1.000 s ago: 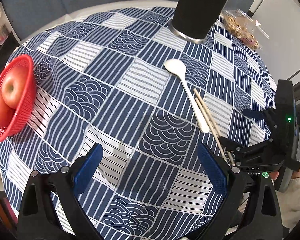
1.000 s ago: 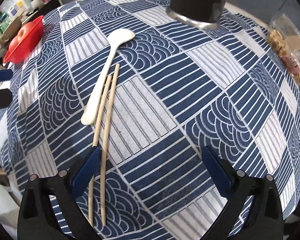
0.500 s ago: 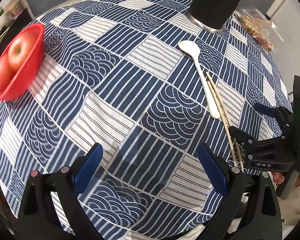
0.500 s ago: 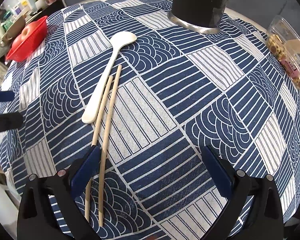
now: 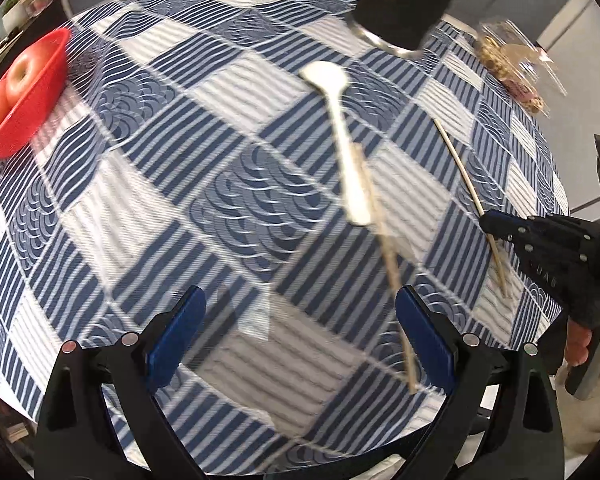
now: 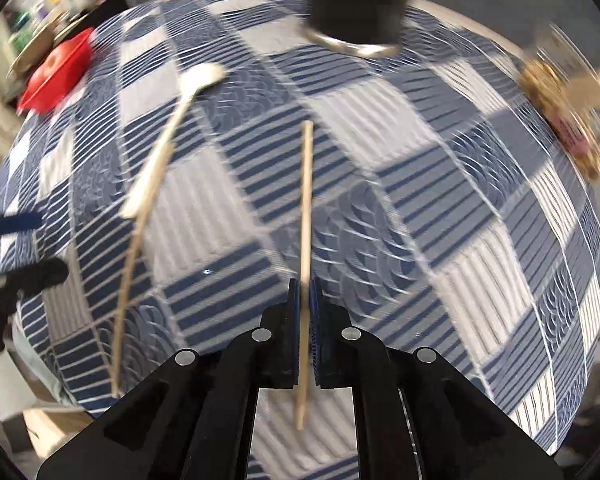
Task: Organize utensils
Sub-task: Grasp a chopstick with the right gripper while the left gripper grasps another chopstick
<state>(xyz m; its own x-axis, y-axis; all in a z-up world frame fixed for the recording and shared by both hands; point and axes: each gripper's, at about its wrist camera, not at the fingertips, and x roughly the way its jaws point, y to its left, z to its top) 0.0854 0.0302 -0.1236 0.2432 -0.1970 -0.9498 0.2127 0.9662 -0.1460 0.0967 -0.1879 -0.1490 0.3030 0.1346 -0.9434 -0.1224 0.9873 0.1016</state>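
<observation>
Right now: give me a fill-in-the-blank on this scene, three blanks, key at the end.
1. The right gripper is shut on one ____.
2. The other chopstick lies on the tablecloth beside the white ____.
3. The red basket holds ____.
4. The left gripper is ____.

Missing words: chopstick; spoon; apples; open

Two pale chopsticks (image 6: 307,200), one lifted, beside white spoon (image 5: 342,136), near black holder (image 6: 356,4)
</observation>
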